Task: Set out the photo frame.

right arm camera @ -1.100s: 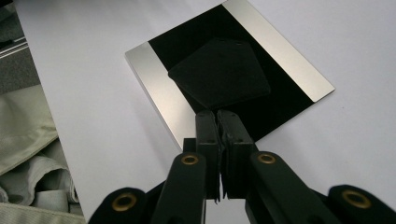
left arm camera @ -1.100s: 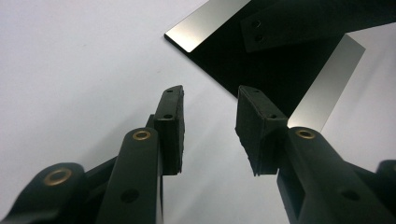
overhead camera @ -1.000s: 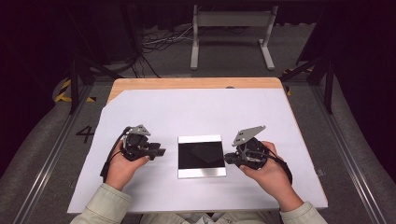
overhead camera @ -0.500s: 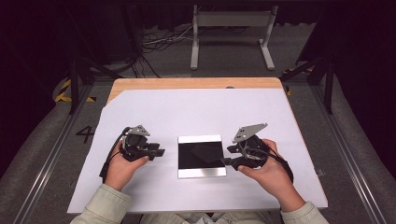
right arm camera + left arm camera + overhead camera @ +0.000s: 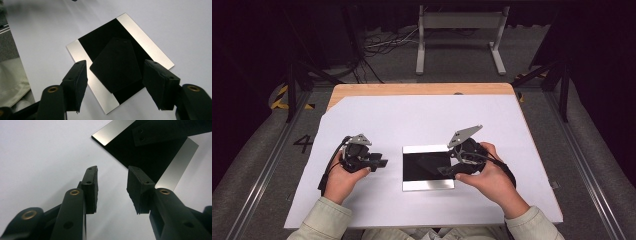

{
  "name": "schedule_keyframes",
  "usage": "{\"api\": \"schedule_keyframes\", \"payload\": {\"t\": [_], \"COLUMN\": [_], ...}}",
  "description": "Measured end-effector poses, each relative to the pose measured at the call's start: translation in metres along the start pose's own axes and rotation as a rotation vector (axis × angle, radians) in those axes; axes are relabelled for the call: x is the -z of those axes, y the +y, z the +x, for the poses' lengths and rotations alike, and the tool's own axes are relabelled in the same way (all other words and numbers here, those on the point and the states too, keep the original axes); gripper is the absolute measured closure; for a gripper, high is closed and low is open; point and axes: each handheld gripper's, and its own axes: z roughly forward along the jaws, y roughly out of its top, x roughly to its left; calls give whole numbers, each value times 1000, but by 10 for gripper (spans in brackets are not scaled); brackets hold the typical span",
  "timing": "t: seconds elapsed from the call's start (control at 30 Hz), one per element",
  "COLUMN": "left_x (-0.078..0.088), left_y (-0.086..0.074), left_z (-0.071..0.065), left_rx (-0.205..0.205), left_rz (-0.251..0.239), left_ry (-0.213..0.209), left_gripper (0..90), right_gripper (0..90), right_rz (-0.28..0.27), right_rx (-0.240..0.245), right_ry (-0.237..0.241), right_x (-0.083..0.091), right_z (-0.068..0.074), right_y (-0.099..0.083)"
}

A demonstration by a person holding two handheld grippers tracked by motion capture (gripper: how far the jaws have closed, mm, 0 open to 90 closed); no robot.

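A: One thing on the white table sheet (image 5: 422,120) from the high view: flat square plate, black middle w/ silver edge strips (image 5: 428,167), lying between my grippers.

B: Left gripper view?

A: Left gripper (image 5: 112,187) gapes partway, nothing in it, plate near.

B: Right gripper view?

A: Right gripper (image 5: 115,75) jaws have just been opening, astride the plate, not pinching. Placing looks done; only backing off left, I'd say.

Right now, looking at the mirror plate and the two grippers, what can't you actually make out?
- Mirror plate, high view: its right edge is covered by the right gripper.
- Left gripper view: the plate's far corner is cut off by the top edge.
- Right gripper view: the dark shape on the plate looks like a reflection of the gripper's plate; uncertain.
- Left gripper, high view: jaw gap too small to judge.
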Motion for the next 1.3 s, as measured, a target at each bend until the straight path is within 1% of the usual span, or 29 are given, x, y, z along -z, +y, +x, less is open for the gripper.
{"api": "schedule_keyframes", "payload": {"t": [0.07,0.23,0.27,0.4,0.43,0.47,0.53,0.6,0.63,0.67,0.73,0.8,0.83,1.03,1.17,1.2,1.3], "left_x": [1,2,2,5,5,6,6,6,6,6,6,6,6,5,5,5,6], "left_y": [-1,-3,-4,-6,-6,-7,-9,-9,-9,-9,-9,-8,-8,-7,-8,-8,-8], "left_z": [0,1,0,2,2,3,3,3,3,3,3,3,3,3,4,4,4], "left_rx": [0,2,7,7,8,10,16,17,16,16,16,15,13,16,15,15,15], "left_rz": [-1,-2,-4,-6,-4,-2,-4,-6,-4,-4,-4,-4,-3,-3,-6,-7,-4], "left_ry": [1,11,12,17,19,20,21,21,23,22,21,21,23,18,19,18,22], "left_gripper": [614,599,598,596,596,596,596,596,596,596,596,596,596,596,596,596,596], "right_gripper": [366,393,392,399,413,418,435,441,432,416,415,383,371,309,272,268,258], "right_rz": [6,24,28,40,46,50,58,76,85,92,121,148,157,229,263,278,299], "right_rx": [4,21,23,29,34,27,39,35,30,34,31,22,28,19,27,26,23], "right_ry": [9,8,6,-6,-5,4,0,8,15,11,7,6,1,-7,-11,-12,-17], "right_x": [-5,-12,-14,-19,-21,-23,-27,-32,-36,-38,-43,-49,-51,-70,-81,-85,-91], "right_z": [-2,-5,-6,-7,-8,-7,-7,-7,-8,-8,-8,-9,-9,-12,-12,-12,-12], "right_y": [4,12,14,20,22,23,27,30,32,33,35,38,39,48,52,53,55]}}
